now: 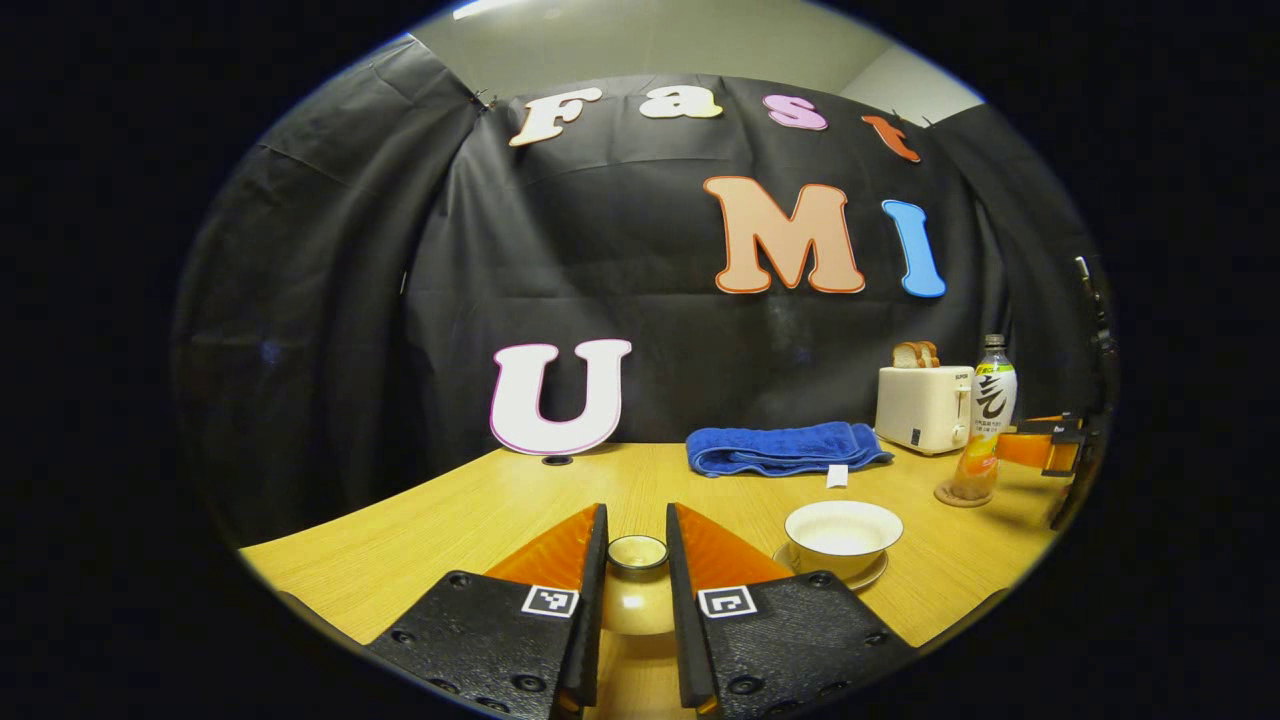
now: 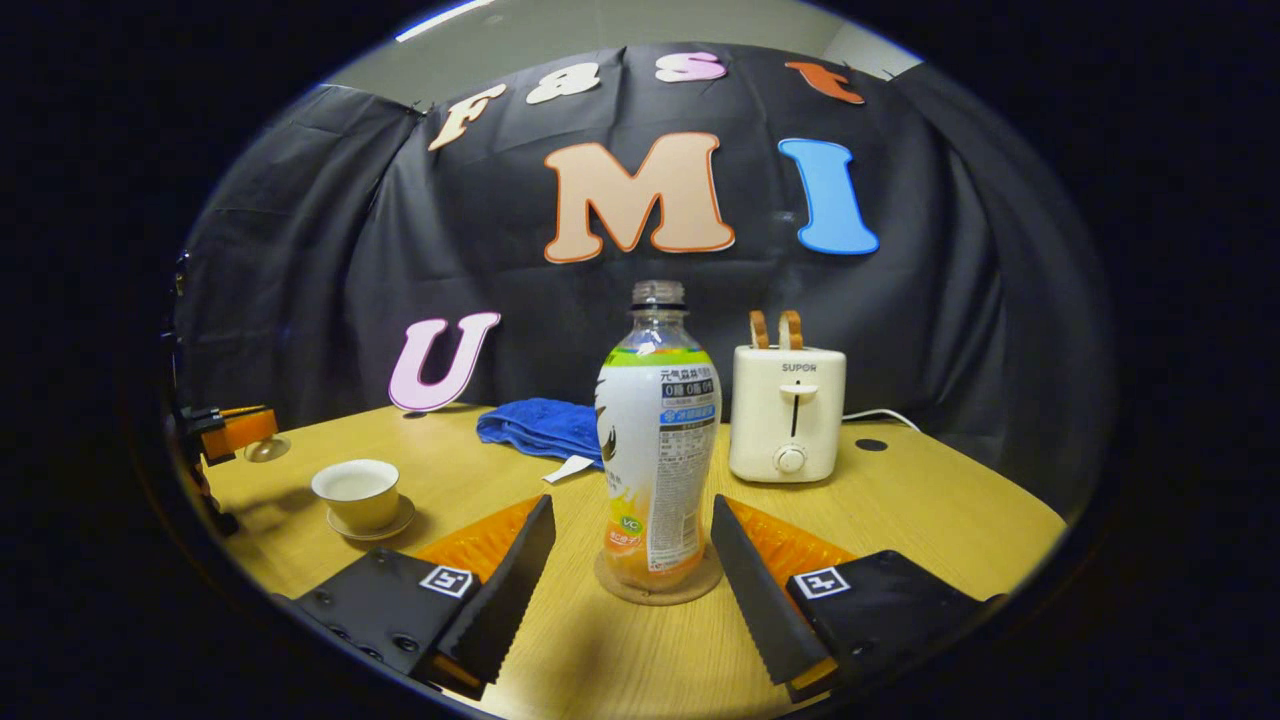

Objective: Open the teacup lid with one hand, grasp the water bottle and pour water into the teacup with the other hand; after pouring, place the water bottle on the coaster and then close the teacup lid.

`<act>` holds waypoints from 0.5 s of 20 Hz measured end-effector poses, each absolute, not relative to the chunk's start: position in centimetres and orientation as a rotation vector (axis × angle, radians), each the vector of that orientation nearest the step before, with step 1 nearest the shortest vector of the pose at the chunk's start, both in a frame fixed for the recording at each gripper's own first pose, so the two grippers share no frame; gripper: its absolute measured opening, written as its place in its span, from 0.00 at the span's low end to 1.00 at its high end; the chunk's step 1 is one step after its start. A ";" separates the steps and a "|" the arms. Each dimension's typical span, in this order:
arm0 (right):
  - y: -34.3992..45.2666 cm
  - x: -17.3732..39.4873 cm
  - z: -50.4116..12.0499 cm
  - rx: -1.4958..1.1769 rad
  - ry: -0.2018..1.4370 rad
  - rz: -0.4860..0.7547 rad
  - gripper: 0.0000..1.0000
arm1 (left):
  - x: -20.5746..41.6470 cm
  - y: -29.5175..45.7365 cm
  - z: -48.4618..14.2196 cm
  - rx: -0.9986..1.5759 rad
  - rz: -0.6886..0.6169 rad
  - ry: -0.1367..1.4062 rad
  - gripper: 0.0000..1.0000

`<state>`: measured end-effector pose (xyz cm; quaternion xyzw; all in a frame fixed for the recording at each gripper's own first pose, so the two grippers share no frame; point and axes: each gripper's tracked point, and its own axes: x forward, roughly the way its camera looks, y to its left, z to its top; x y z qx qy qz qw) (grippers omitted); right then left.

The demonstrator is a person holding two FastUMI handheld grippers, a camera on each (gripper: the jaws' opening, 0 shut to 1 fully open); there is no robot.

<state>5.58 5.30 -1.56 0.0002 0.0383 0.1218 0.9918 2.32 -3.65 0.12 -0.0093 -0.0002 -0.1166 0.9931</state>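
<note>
Ceramic teacup lid [image 1: 638, 590] pinched between left gripper [image 1: 637, 560] fingers, held beside the uncovered teacup [image 1: 842, 537] near the table's front edge | water bottle [image 2: 657, 440] on coaster [image 2: 658, 586], right gripper [image 2: 632, 560] spread wide, gripping nothing | left: closing the lid.

A white toaster [image 2: 787, 415] with two bread slices [image 2: 776, 329] poking up stands beyond the right fingers, its cord [image 2: 880, 415] trailing rightward. A folded blue towel [image 1: 785, 447] lies farther off on the wooden table [image 1: 430, 530], past the left fingers.
</note>
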 end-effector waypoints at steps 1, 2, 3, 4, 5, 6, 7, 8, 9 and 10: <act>4.8 5.9 -1.1 0.012 0.045 0.232 0.99 | 2.3 -3.8 0.1 -0.019 -0.238 -0.001 0.28; 4.7 5.7 -0.7 0.007 0.017 0.219 1.00 | 2.3 -3.9 0.1 -0.019 -0.244 -0.001 0.29; 4.1 5.7 -0.8 -0.002 0.017 0.199 0.96 | 2.4 -4.2 0.1 -0.020 -0.250 -0.002 0.29; 4.0 5.2 -0.9 0.006 0.015 0.188 1.00 | 2.5 -4.3 0.1 -0.021 -0.257 -0.002 0.29; 3.6 5.1 -0.6 0.002 0.011 0.171 1.00 | 2.5 -4.6 0.2 -0.021 -0.262 -0.002 0.29; 3.3 4.4 -0.6 0.003 0.010 0.153 0.99 | 2.5 -4.8 0.1 -0.021 -0.267 -0.002 0.29; 3.1 4.2 -0.5 0.002 0.007 0.143 0.99 | 2.6 -5.2 0.1 -0.021 -0.274 -0.001 0.29; 2.8 3.9 -0.5 0.002 0.008 0.133 0.99 | 2.7 -5.6 0.2 -0.021 -0.284 -0.003 0.29; 2.4 3.9 -0.5 0.002 0.007 0.122 0.97 | 2.8 -6.1 0.2 -0.021 -0.300 -0.002 0.29; 2.1 3.7 -0.4 0.002 0.007 0.112 0.96 | 2.9 -6.7 0.2 -0.022 -0.317 -0.002 0.29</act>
